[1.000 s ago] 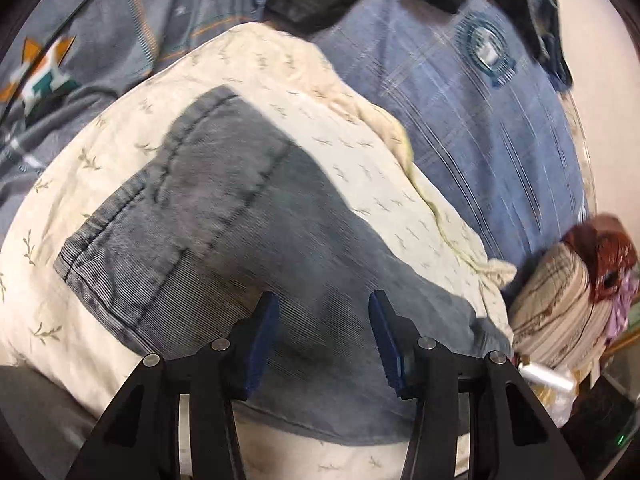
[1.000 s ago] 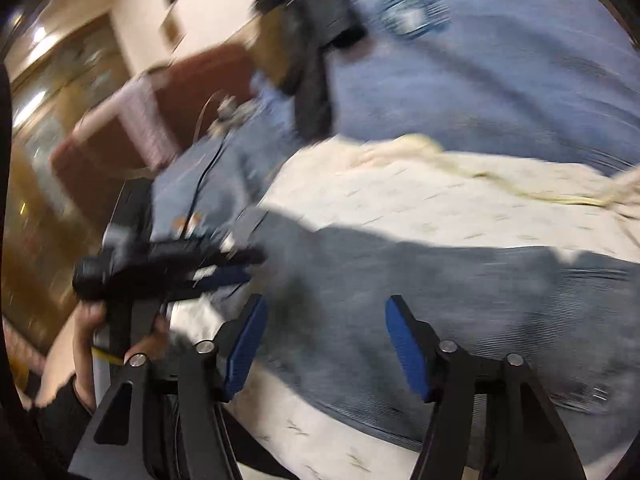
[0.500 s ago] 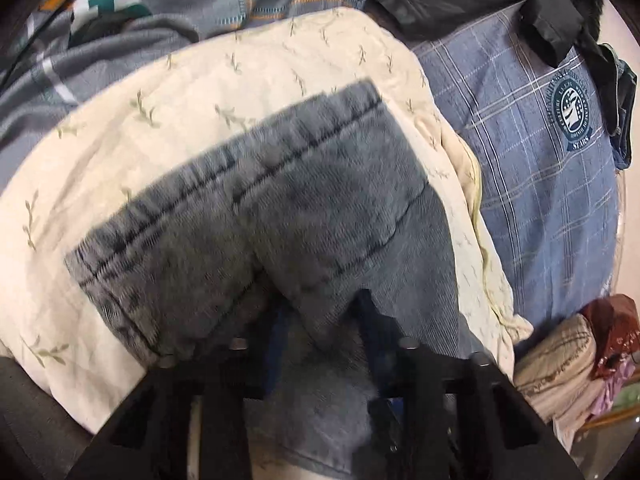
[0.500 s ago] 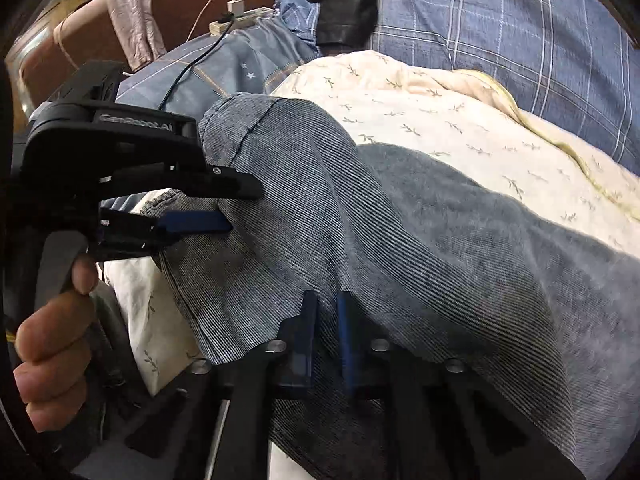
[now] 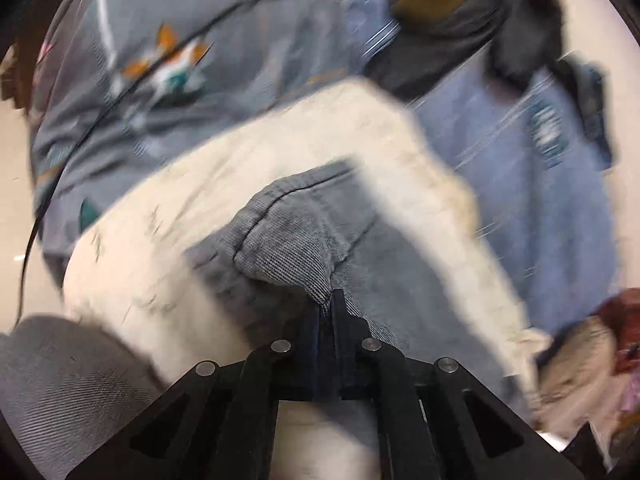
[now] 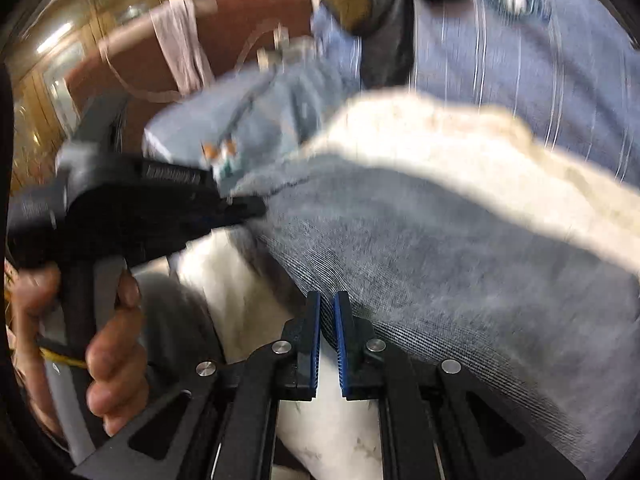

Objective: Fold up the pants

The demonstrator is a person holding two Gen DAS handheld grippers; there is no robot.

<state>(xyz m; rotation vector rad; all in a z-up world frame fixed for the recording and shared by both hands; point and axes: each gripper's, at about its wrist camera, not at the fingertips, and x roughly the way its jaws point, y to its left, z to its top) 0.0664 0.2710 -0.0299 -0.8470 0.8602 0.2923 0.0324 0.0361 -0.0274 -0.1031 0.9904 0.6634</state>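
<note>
Grey-blue corduroy pants (image 5: pixel 288 244) lie on a cream quilt (image 5: pixel 152 264) on a bed. My left gripper (image 5: pixel 327 304) is shut on a bunched fold of the pants near the hem and lifts it. My right gripper (image 6: pixel 327 308) is shut on the near edge of the pants (image 6: pixel 420 264). The left gripper (image 6: pixel 240 210) also shows in the right wrist view, held by a hand (image 6: pixel 112 356), pinching the pants' left end. Both views are motion-blurred.
A grey patterned sheet (image 5: pixel 160 80) and a blue plaid cover (image 5: pixel 540 200) lie beyond the quilt. Dark clothes (image 5: pixel 460 32) are piled at the back. A brown headboard (image 6: pixel 224 40) with a cable stands at the left. Bundled cloth (image 5: pixel 580 360) sits right.
Both grippers went from open above the pants to shut on the fabric. They now lift and pull the pants, bunching the hem end, and the cameras are moving.
</note>
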